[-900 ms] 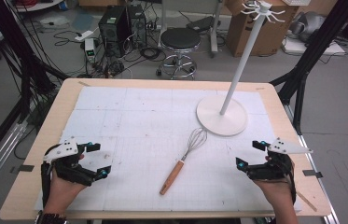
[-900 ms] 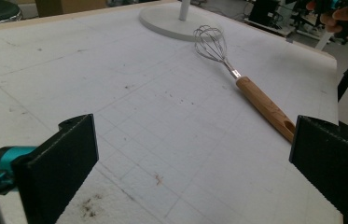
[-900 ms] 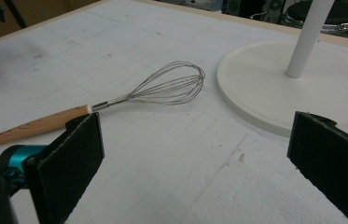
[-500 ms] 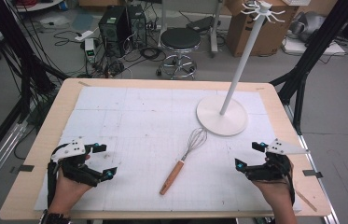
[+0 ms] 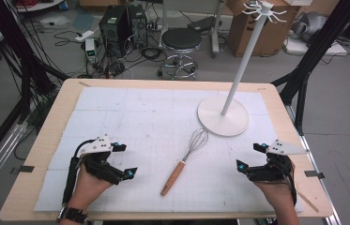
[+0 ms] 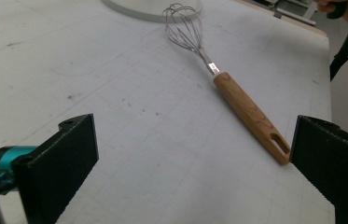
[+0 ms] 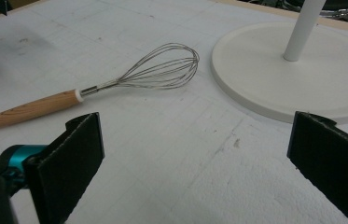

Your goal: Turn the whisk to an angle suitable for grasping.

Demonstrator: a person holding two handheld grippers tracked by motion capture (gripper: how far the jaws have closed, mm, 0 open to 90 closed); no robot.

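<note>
A wire whisk (image 5: 184, 161) with a wooden handle lies on the white mat near the table's front middle, handle toward me. My left gripper (image 5: 125, 160) stands open to its left, jaws wide and pointing at the whisk, with nothing between them. In the left gripper view the whisk (image 6: 237, 95) lies ahead, its handle end close to the right jaw of the left gripper (image 6: 194, 142). My right gripper (image 5: 250, 156) rests open at the front right. From the right gripper (image 7: 197, 140) the whisk (image 7: 115, 84) is seen beyond its jaws, apart from them.
A white hook stand (image 5: 223, 117) with a round base and a tall pole stands at the back right, just beyond the whisk's wires. The gridded mat (image 5: 130, 117) covers most of the wooden table. A stool (image 5: 181, 40) and cables lie on the floor behind.
My left gripper has shifted to the right, toward the whisk, and turned to face it. The right gripper and the whisk have stayed in place.
</note>
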